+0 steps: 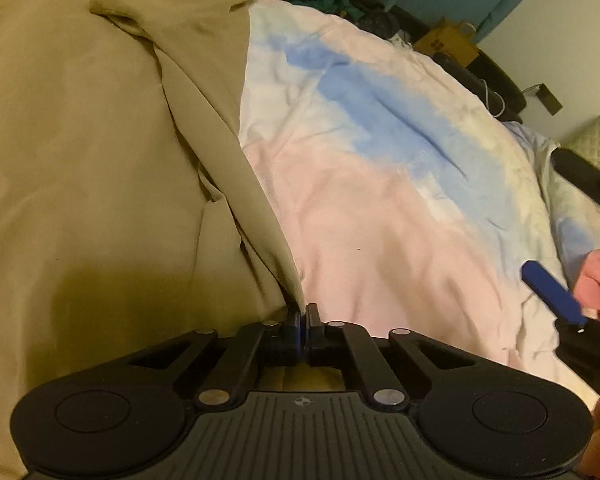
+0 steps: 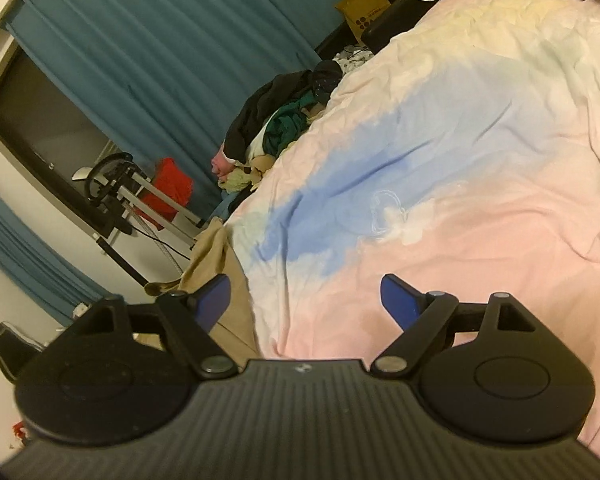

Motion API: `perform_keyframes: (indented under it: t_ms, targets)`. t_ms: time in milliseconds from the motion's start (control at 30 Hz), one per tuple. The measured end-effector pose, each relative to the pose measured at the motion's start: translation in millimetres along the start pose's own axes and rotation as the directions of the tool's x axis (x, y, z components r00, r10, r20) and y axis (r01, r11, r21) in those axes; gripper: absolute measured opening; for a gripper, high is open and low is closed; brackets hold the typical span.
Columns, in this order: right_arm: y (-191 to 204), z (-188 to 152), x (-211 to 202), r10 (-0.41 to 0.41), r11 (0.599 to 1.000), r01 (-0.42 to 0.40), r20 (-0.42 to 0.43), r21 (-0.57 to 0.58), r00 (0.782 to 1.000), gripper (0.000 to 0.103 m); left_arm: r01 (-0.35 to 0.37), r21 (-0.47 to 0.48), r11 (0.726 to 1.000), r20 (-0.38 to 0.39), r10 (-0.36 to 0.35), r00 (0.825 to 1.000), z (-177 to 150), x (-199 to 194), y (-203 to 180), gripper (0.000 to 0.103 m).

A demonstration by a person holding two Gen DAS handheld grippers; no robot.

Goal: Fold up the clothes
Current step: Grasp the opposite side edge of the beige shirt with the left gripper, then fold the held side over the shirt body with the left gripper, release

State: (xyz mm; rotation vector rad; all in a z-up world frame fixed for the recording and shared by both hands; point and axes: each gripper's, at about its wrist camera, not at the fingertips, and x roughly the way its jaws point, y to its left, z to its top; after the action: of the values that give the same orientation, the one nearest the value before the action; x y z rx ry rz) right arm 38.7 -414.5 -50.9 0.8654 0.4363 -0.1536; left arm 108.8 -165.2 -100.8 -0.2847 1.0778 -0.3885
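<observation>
Spread across the left half of the left wrist view: a tan garment (image 1: 80, 152), creased, lying on a bed with a pink, blue and white duvet (image 1: 380, 208). At the near centre, left tool (image 1: 301, 320) pinched fully together on the garment's right edge, fabric caught between the blue pads. Far right, one blue finger (image 1: 552, 296) of the right tool above the duvet.

In the right wrist view: teal curtains (image 2: 160, 52) at far left, then a red bag (image 2: 172, 188), then a heap of dark and green clothes (image 2: 284, 120) at the bed's far edge. Nearer, a corner of the tan garment (image 2: 216, 264) by the left finger. Right tool (image 2: 306, 300) spread wide, gripping nothing, over the pink duvet.
</observation>
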Motion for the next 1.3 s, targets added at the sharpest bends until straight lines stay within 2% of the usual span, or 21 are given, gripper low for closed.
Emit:
perform_keyframes:
  t_ms: [167,367,500,633,767,900,967,1033,1133,1300]
  targets:
    - [-4.2,-2.4,4.6,0.042,0.999,-0.041,-0.055,0.024,0.998,0.085,0.066,-0.052,0.996,0.012,-0.065,0.998,1.1,-32.7,14.8,0.001]
    - [-3.2,-5.6,4.3,0.047,0.998,-0.044,-0.081,0.037,0.996,0.085,0.156,-0.116,0.981,0.057,-0.150,0.987,9.3,-98.9,50.3,0.001]
    - [-0.4,-5.2,1.1,0.060,0.998,-0.058,-0.082,0.032,0.995,0.085,0.138,-0.132,0.982,0.090,-0.127,0.988,11.8,-138.9,87.9,0.001]
    - [4.1,-8.8,3.1,0.072,0.997,-0.071,-0.107,0.013,0.992,0.085,0.072,-0.191,0.979,0.099,-0.053,0.994,10.2,-157.1,131.2,0.001]
    - [13.1,-16.1,9.5,0.070,0.997,-0.074,-0.143,-0.026,0.987,0.085,0.038,-0.247,0.968,0.086,-0.017,0.996,7.2,-155.8,162.0,0.001]
    - [24.0,-25.9,14.8,0.070,0.994,-0.084,-0.182,-0.071,0.981,0.085,0.077,-0.272,0.959,0.056,-0.064,0.996,3.8,-141.8,175.7,0.002]
    - [29.3,-30.5,17.2,0.071,0.991,-0.092,-0.203,-0.094,0.977,0.085,0.106,-0.266,0.958,0.049,-0.096,0.994,2.0,-136.3,177.4,0.008]
    - [34.0,-34.4,19.0,0.068,0.988,-0.096,-0.218,-0.118,0.974,0.085,0.123,-0.248,0.961,0.040,-0.117,0.992,-0.8,-131.2,178.9,0.026]
    - [37.5,-37.9,21.4,0.068,0.986,-0.102,-0.235,-0.133,0.969,0.085,0.147,-0.195,0.970,0.033,-0.143,0.989,-8.2,-127.9,178.2,0.037]
    - [41.5,-43.1,24.7,0.075,0.984,-0.114,-0.261,-0.139,0.962,0.085,0.198,-0.114,0.974,0.005,-0.199,0.980,-22.4,-126.5,170.0,0.036]
